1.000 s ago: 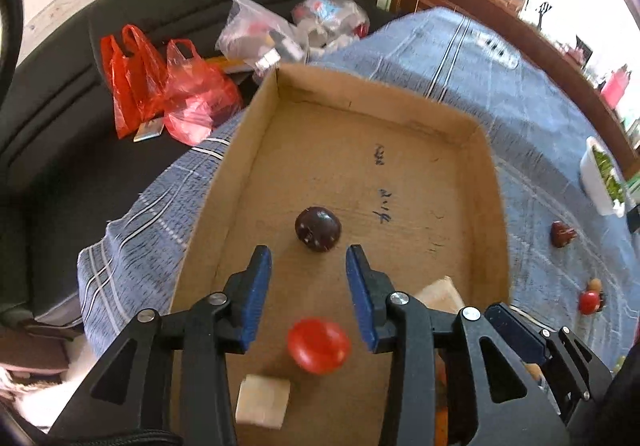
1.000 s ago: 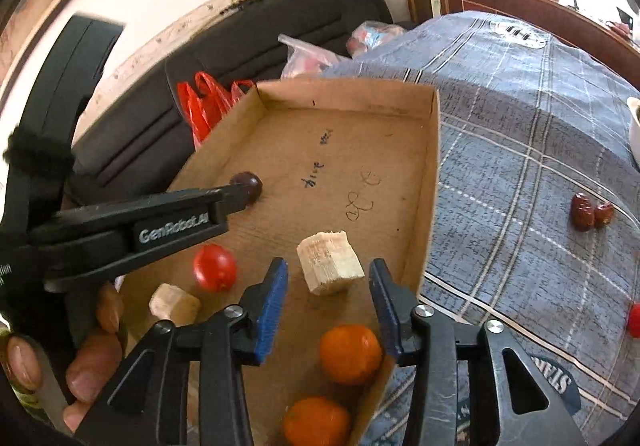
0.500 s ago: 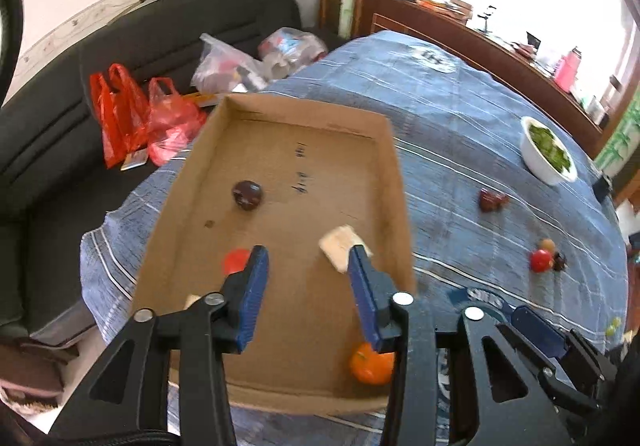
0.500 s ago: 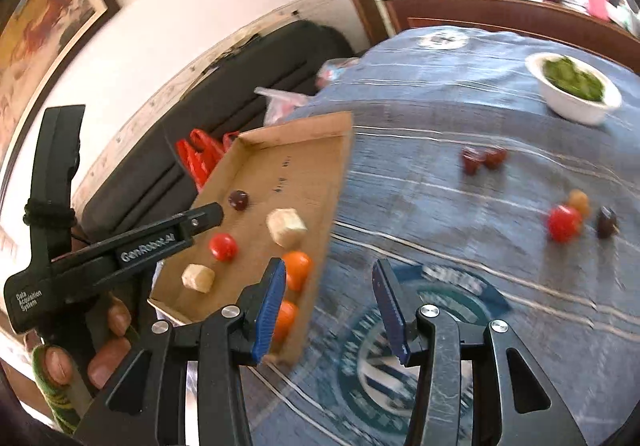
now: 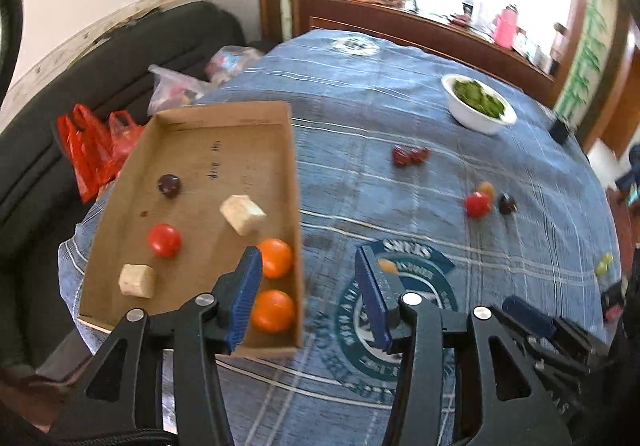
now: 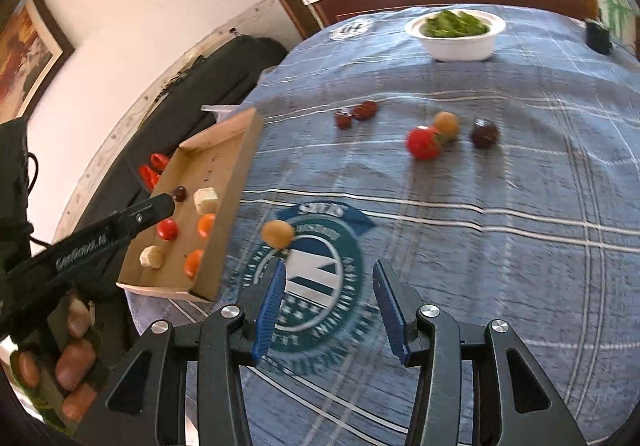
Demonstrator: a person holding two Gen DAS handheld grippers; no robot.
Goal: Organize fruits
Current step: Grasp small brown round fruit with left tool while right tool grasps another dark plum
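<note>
We see the tan round fruit (image 6: pixel 277 233) on the cloth, just right of the cardboard tray (image 6: pixel 236 181), ahead-left of our empty, open right gripper (image 6: pixel 330 306); the left gripper (image 5: pixel 308 296), opening, is empty too.

box (image 5: pixel 208 149): matt brown cardboard | tablecloth (image 5: pixel 400 117): woven blue cloth | bowl (image 5: pixel 476 117): smooth white | tomato (image 5: pixel 164 240): glossy

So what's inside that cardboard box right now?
The cardboard box holds two oranges, a red tomato, a dark round fruit and two pale chunks. The left tongs cover part of the near corner, so anything there is hidden.
</note>
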